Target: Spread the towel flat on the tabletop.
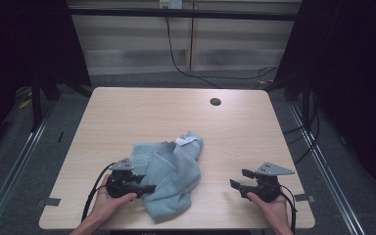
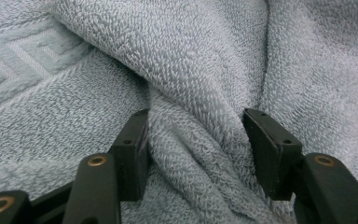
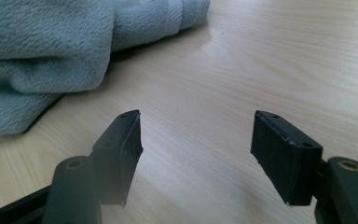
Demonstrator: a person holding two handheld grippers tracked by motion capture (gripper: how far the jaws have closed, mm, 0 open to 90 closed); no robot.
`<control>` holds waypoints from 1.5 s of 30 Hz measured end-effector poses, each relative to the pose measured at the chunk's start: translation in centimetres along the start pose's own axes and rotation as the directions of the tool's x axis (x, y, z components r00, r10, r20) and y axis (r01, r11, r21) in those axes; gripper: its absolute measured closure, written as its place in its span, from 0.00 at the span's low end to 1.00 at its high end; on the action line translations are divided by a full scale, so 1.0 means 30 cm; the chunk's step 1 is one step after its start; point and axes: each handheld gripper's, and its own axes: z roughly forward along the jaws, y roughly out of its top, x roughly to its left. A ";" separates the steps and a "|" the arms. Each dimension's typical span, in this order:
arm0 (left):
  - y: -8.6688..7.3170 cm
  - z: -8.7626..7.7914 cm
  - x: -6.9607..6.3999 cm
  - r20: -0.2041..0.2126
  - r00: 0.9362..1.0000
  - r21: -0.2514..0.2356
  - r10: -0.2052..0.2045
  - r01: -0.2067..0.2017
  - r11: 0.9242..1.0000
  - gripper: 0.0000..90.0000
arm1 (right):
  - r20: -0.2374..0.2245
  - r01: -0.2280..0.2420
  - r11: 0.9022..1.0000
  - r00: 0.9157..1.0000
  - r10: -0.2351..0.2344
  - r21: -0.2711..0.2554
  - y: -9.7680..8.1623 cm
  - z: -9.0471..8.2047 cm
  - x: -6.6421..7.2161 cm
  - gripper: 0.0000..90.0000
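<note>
a dim room is seen around the desk, with a grey carpeted floor (image 1: 24, 161) on both sides and a pale panelled wall (image 1: 137, 44) at the back. dark curtains (image 1: 352, 58) are hung at the far left and right. a black cable (image 1: 176, 61) is run down the wall and across the floor behind the desk, and metal rails (image 1: 10, 171) are laid along the floor on either side.

the desk (image 1: 127, 112) is topped in light wood grain, with rounded corners and a round cable hole (image 1: 215, 102) near its far edge. small grey tape marks (image 1: 52, 201) are stuck at its near corners.

a grey-blue towel (image 1: 169, 174) is lain crumpled on the near middle of the desk, left of centre, with a white label (image 1: 187, 141) shown at its far end. a woven border band (image 2: 23, 60) is seen on it in the left gripper view.

the left gripper (image 1: 144, 188) is held level at the towel's left edge, pointed into it. its jaws are parted, and a thick fold of towel (image 2: 196, 154) is set between them; whether the pads press on that fold cannot be told.

the right gripper (image 1: 237, 178) is held low over bare wood at the near right, well apart from the towel, with its jaws spread wide and nothing between them.
</note>
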 end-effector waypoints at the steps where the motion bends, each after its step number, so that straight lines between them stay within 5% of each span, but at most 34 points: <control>1: 0.000 0.000 0.000 0.000 1.000 0.000 0.000 0.000 1.000 0.47 | -0.002 -0.004 1.000 1.000 0.004 0.001 0.001 0.000 0.002 0.37; 6: 0.013 -0.037 -0.020 0.002 1.000 -0.034 0.012 -0.012 0.999 0.39 | -0.012 0.002 1.000 1.000 -0.002 0.002 0.037 0.002 0.018 0.38; 12: 0.119 -0.073 0.021 -0.029 0.999 -0.126 0.016 -0.019 0.992 0.36 | -0.066 0.036 0.999 0.997 -0.038 -0.036 0.150 0.030 0.057 0.38; 13: 0.156 -0.062 0.048 -0.059 0.998 -0.138 0.016 -0.024 0.990 0.39 | -0.102 0.062 0.997 0.993 -0.066 -0.041 0.212 0.063 0.082 0.38; 16: 0.182 -0.035 0.084 -0.055 0.998 -0.133 0.003 -0.010 0.991 0.41 | -0.138 0.095 0.995 0.985 -0.100 -0.037 0.297 0.134 0.124 0.34; 18: 0.187 0.000 0.117 -0.052 0.998 -0.116 -0.034 0.028 0.993 0.41 | -0.156 0.098 0.995 0.983 -0.102 -0.033 0.318 0.162 0.136 0.34; 19: 0.182 0.022 0.130 -0.045 0.997 -0.102 -0.055 0.050 0.993 0.37 | -0.205 0.103 0.994 0.973 -0.106 -0.027 0.345 0.223 0.160 0.33; 21: 0.155 0.080 0.145 -0.063 0.996 -0.044 -0.058 0.056 0.997 0.35 | -0.236 0.105 0.994 0.966 -0.104 -0.009 0.358 0.287 0.179 0.31; 23: 0.146 0.095 0.145 -0.061 0.996 -0.039 -0.062 0.060 0.997 0.33 | -0.253 0.104 0.994 0.963 -0.098 0.013 0.364 0.353 0.191 0.30; 29: 0.132 0.108 0.142 -0.065 0.997 -0.031 -0.029 0.027 0.999 0.34 | -0.234 0.121 0.987 0.968 -0.093 0.107 0.337 0.490 0.196 0.28; 32: 0.122 0.106 0.124 -0.088 0.996 -0.018 0.022 -0.024 1.000 0.37 | -0.224 0.120 0.978 0.971 -0.081 0.168 0.297 0.548 0.200 0.30; 34: 0.119 0.105 0.123 -0.054 0.998 -0.015 0.028 -0.029 0.999 0.49 | -0.206 0.111 0.981 0.975 -0.077 0.159 0.292 0.549 0.196 0.39; 37: 0.117 0.107 0.114 -0.070 0.997 -0.018 0.042 -0.043 0.999 0.65 | -0.187 0.131 0.977 0.977 -0.099 0.166 0.289 0.545 0.196 0.57; 38: 0.114 0.108 0.116 -0.021 0.999 -0.026 0.026 -0.026 0.999 0.78 | -0.185 0.129 0.978 0.978 -0.098 0.166 0.289 0.542 0.198 0.64; 41: 0.114 0.103 0.112 -0.028 0.999 -0.028 0.038 -0.039 0.999 0.85 | -0.180 0.131 0.978 0.979 -0.101 0.165 0.290 0.529 0.203 0.85; 45: 0.117 0.070 0.108 -0.030 0.999 -0.060 0.036 -0.038 0.998 0.90 | -0.188 0.118 0.979 0.978 -0.086 0.164 0.297 0.508 0.184 0.92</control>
